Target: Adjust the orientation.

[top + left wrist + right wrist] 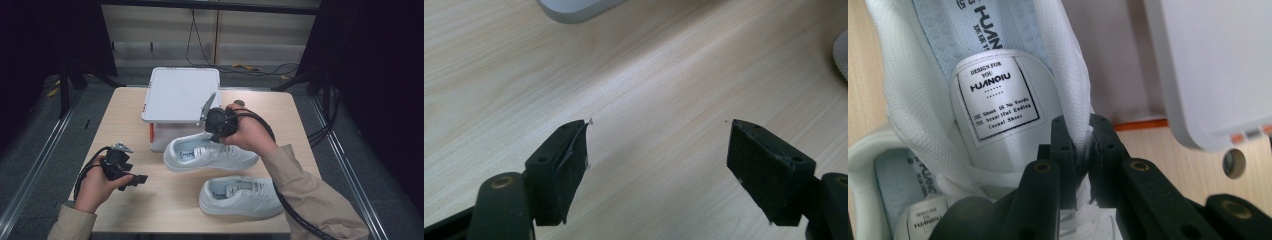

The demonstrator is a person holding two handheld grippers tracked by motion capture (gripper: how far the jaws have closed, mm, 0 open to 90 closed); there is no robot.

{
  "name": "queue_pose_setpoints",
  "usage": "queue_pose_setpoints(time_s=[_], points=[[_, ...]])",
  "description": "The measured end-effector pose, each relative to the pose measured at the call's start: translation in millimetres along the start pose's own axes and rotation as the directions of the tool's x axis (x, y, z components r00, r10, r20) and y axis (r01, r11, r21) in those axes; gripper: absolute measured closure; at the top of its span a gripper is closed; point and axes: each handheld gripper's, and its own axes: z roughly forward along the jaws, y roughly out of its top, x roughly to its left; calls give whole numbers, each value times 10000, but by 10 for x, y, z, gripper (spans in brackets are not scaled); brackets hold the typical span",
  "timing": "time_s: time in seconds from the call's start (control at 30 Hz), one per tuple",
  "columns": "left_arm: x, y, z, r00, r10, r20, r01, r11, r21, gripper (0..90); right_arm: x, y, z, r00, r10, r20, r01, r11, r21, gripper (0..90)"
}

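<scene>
Right claw (1082, 145) pinches one of two white sneakers (212, 152); left claw (656, 165) gapes

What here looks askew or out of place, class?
The box lid lies crooked on the box, overhanging it. The far shoe is pinched at its collar by the right gripper; the near shoe lies flat on the table.
</scene>
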Motion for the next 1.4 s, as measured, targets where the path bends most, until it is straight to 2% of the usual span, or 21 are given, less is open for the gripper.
queue_pose_setpoints(time_s=[0.3,0.47,0.57,0.6,0.63,0.67,0.7,0.73,0.83,0.9,1.03,1.13,1.17,1.2,1.23,1.27,1.3,1.33,1.4], points=[[17,-17,-27,10000,-72,-67,72,9999,-72,245,171,246,368,9971,-512,-563,512,9987,-10,814],[28,-21,-24,9999,-143,-40,143,9999,-95,246,242,310,618,9942,-561,-921,563,9984,-6,793],[40,-22,-35,9998,-208,-63,207,9997,-138,245,297,319,738,9910,-532,-1230,534,9986,-13,745],[41,-19,-40,9997,-219,-63,218,9996,-162,245,300,324,728,9929,-446,-1102,430,9989,-164,685],[39,-15,-43,9998,-200,-69,198,9997,-170,244,296,329,689,9926,-338,-1169,296,9989,-373,632],[30,-7,-45,9998,-182,-92,181,9997,-161,244,292,325,650,9909,-200,-1333,147,9991,-409,586],[21,4,-48,9999,-102,-72,101,9998,-156,244,285,314,609,9916,-90,-1291,40,9992,-391,556],[1,20,-48,9999,-99,-60,98,9998,-186,244,273,287,571,9917,-87,-1282,49,9995,-298,514],[-37,88,-74,9985,468,-269,-464,9988,151,257,222,139,474,9896,364,-1393,-415,9986,-341,409],[-32,141,-105,9984,533,-209,-529,9984,190,258,176,-42,414,9856,966,-1387,-1023,9941,-348,351],[-3,283,-203,9984,562,-118,-562,9984,-33,250,127,-314,308,9801,1563,-1226,-1656,9837,-703,293],[-46,423,-183,9956,763,541,-762,9971,-50,250,65,-486,258,9735,2002,-1102,-2089,9752,-737,264],[-46,423,-183,9956,763,541,-762,9971,-50,258,49,-527,254,9708,2163,-1037,-2242,9719,-714,254],[-63,495,-160,9940,1031,363,-1040,9942,263,232,28,-568,258,9687,2256,-1039,-2337,9695,-736,250],[-60,514,-160,9949,937,366,-945,9953,196,213,17,-602,257,9647,2443,-985,-2514,9655,-674,247],[-59,541,-150,9928,1034,599,-1032,9946,-66,245,7,-628,263,9648,2462,-923,-2529,9650,-691,240],[-59,541,-150,9928,1034,599,-1032,9946,-66,343,7,-628,263,9648,2462,-923,-2529,9650,-691,240],[-76,563,-135,9894,1195,824,-1204,9927,59,322,-10,-697,258,9580,2727,-887,-2789,9580,-668,236],[-117,600,-114,9888,1362,614,-1375,9904,176,300,-23,-739,241,9570,2774,-845,-2834,9564,-708,236]])
